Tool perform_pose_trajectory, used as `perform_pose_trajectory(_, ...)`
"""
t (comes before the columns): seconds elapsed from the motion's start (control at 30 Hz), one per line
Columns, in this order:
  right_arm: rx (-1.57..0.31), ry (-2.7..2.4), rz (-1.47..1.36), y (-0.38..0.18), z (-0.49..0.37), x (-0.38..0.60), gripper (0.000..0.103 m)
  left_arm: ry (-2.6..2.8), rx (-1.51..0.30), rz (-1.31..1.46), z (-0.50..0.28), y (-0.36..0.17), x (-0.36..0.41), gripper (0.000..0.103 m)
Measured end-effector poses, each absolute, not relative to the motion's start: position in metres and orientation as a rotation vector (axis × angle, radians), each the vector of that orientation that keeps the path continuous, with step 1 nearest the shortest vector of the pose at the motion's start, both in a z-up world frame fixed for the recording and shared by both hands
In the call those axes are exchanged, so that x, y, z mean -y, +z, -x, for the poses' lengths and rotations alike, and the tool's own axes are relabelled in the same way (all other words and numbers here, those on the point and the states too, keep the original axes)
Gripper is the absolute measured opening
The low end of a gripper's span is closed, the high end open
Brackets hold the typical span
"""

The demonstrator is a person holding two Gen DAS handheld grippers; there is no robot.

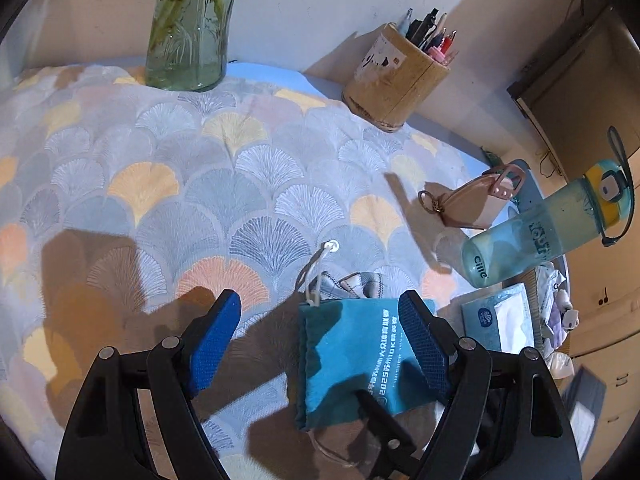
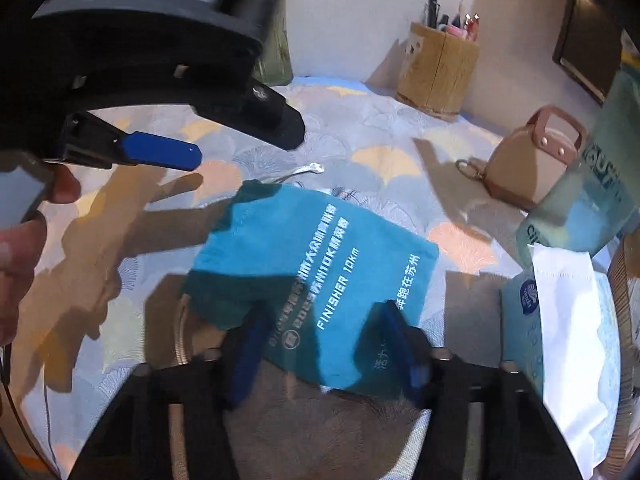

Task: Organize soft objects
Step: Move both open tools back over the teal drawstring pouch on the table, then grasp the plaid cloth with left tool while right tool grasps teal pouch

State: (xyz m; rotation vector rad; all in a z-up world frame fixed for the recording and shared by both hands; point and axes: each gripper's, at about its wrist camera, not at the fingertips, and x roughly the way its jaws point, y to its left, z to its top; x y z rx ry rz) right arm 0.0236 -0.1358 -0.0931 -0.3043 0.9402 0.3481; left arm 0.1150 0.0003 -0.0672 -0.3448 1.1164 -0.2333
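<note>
Right tool (image 2: 324, 344) straddling the teal pouch (image 2: 316, 272) on the bench (image 2: 380, 136).
Its blurred jaws are seemingly not pinching yet; left tool (image 1: 320, 336) is gaping beside it. Thin fabric may be slipping free, dragging the cord (image 1: 316, 268).

Fan-patterned tablecloth (image 1: 168, 184) carries teal pouch (image 1: 352, 356), vase (image 1: 188, 28), pen holder (image 1: 396, 76).

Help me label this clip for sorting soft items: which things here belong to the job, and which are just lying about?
Part of the job:
teal drawstring pouch
grey fabric piece behind it
left claw, open
right claw, either side of the pouch's near edge

Lying about:
pen holder
glass vase
water bottle
pink mini handbag
tissue pack
</note>
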Motion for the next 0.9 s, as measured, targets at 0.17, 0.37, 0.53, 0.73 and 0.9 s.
perform_pose_trajectory(0.17,-0.899,0.354,0.413,-0.091,-0.011,0.124,0.0,-0.241,-1.116,0.338,-0.115,-0.066,0.003,0.08)
perform_pose_trajectory(0.37,-0.915,0.382,0.375,-0.08,0.01,0.147,0.0,-0.25,-1.12,0.316,-0.115,-0.066,0.007,0.08)
perform_pose_trajectory(0.53,-0.957,0.401,0.308,-0.084,0.007,0.159,0.011,-0.245,-1.117,0.312,-0.113,-0.063,0.008,0.08)
perform_pose_trajectory(0.73,-0.932,0.353,0.314,-0.093,-0.002,0.147,0.087,-0.22,-1.109,0.306,-0.105,-0.058,0.004,0.08)
perform_pose_trajectory(0.9,-0.946,0.313,0.254,-0.103,-0.017,0.146,0.097,-0.186,-1.107,0.325,-0.099,-0.056,-0.009,0.08)
